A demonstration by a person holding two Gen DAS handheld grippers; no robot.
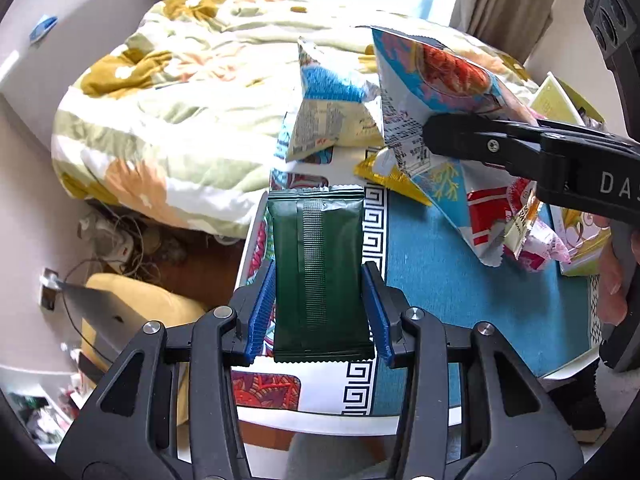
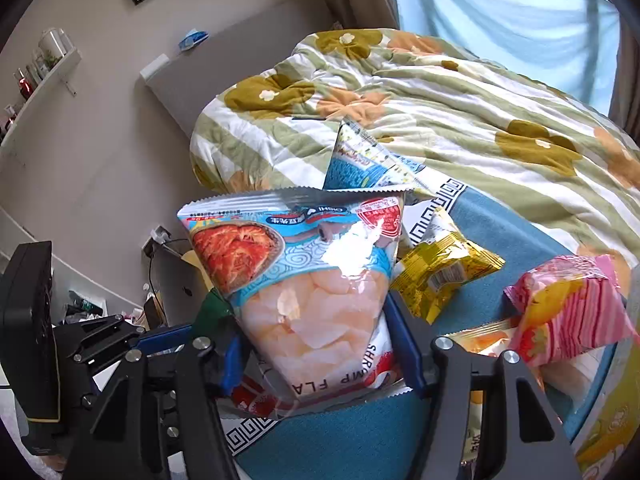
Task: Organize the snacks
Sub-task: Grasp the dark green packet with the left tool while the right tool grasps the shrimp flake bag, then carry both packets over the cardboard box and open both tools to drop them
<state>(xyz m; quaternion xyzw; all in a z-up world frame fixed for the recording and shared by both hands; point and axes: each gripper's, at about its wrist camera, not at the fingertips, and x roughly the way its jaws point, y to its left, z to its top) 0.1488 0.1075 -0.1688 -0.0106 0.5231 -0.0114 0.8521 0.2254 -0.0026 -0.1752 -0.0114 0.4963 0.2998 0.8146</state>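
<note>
My left gripper (image 1: 320, 304) is shut on a dark green snack packet (image 1: 320, 264), holding it by its sides over the patterned table (image 1: 460, 288). My right gripper (image 2: 316, 350) is shut on a large shrimp-flavour chip bag (image 2: 312, 276) and holds it up off the table; the same bag (image 1: 432, 92) shows in the left wrist view with the right gripper's fingers (image 1: 472, 136) clamped on it. A blue and cream bag (image 1: 332, 112) stands behind. A yellow packet (image 2: 440, 272) and a pink packet (image 2: 572, 308) lie to the right.
A bed with a floral quilt (image 1: 180, 100) lies just beyond the table's far edge. Several small packets (image 1: 528, 224) pile up at the table's right side. A wall shelf (image 2: 44, 76) with jars is at the far left. Cables and clutter (image 1: 120, 240) lie on the floor.
</note>
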